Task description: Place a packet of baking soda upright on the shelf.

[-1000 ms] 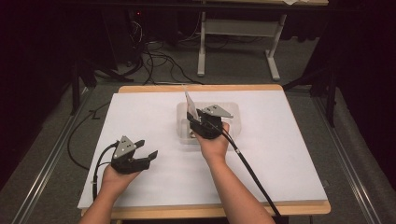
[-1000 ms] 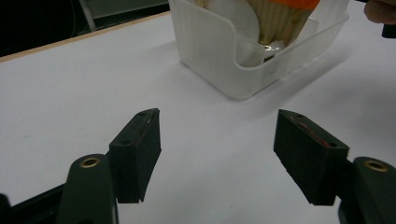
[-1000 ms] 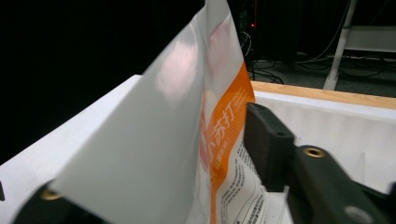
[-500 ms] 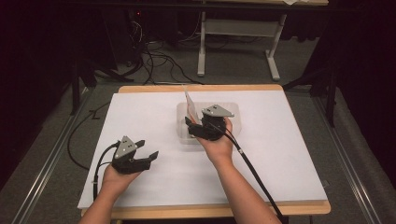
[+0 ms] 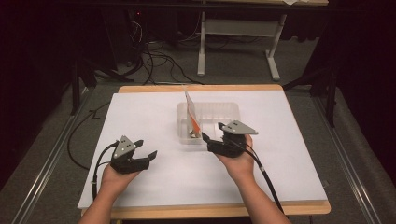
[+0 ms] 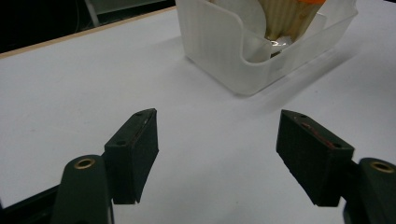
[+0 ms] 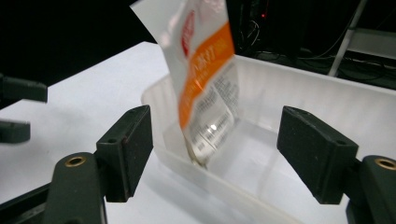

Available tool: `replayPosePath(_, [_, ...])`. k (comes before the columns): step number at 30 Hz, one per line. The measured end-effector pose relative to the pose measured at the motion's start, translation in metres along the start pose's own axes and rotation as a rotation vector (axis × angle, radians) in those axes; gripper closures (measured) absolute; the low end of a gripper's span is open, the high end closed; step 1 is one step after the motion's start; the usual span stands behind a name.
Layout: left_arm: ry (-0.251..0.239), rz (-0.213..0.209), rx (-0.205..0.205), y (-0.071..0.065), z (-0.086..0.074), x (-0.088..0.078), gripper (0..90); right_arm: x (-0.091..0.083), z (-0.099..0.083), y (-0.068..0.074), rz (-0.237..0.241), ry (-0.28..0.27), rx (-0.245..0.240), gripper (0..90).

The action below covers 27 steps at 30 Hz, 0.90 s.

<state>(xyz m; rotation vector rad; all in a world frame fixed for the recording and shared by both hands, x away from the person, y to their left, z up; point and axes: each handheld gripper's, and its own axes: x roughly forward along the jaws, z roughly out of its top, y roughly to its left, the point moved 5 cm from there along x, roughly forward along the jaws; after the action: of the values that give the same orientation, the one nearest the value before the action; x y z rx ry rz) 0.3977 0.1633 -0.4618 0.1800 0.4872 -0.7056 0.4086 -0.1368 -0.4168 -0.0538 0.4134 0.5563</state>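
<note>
Since the earlier frames the right gripper [image 5: 205, 138] is being drawn back toward the person from the sachet [image 5: 192, 117], its jaws having just been opening and now standing wide with nothing between them. The sachet is being left propped on end in the near left corner of the translucent tray [image 5: 232, 112]; it is judged light, thin, limp and slick, best pinched flat by its upper edge. The left gripper [image 5: 148, 156] is being held open and empty over the white table [image 5: 289, 158].

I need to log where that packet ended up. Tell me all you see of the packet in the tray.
The packet is a flat, glossy white sachet with an orange band and small print. It stands nearly upright, tilted, its lower end resting in the near-left corner of the translucent plastic tray. No fingers touch it.
</note>
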Motion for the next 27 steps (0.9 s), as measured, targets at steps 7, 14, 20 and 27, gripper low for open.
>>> replayPosePath(7, [0.009,0.018,-0.008,0.003,-0.002,-0.001,28.7,-0.051,-0.023,-0.047,-0.079,0.020,-0.010,28.8])
replayPosePath(14, [0.018,0.033,-0.023,0.006,-0.005,0.000,27.4,-0.111,-0.054,-0.102,-0.192,0.030,0.041,29.2])
replayPosePath(20, [0.039,0.040,-0.036,0.007,-0.007,0.005,26.4,-0.140,-0.090,-0.134,-0.269,0.048,0.088,31.0])
replayPosePath(27, [0.042,0.016,-0.055,0.001,-0.006,0.007,26.0,-0.129,-0.089,-0.127,-0.235,0.067,0.058,31.1])
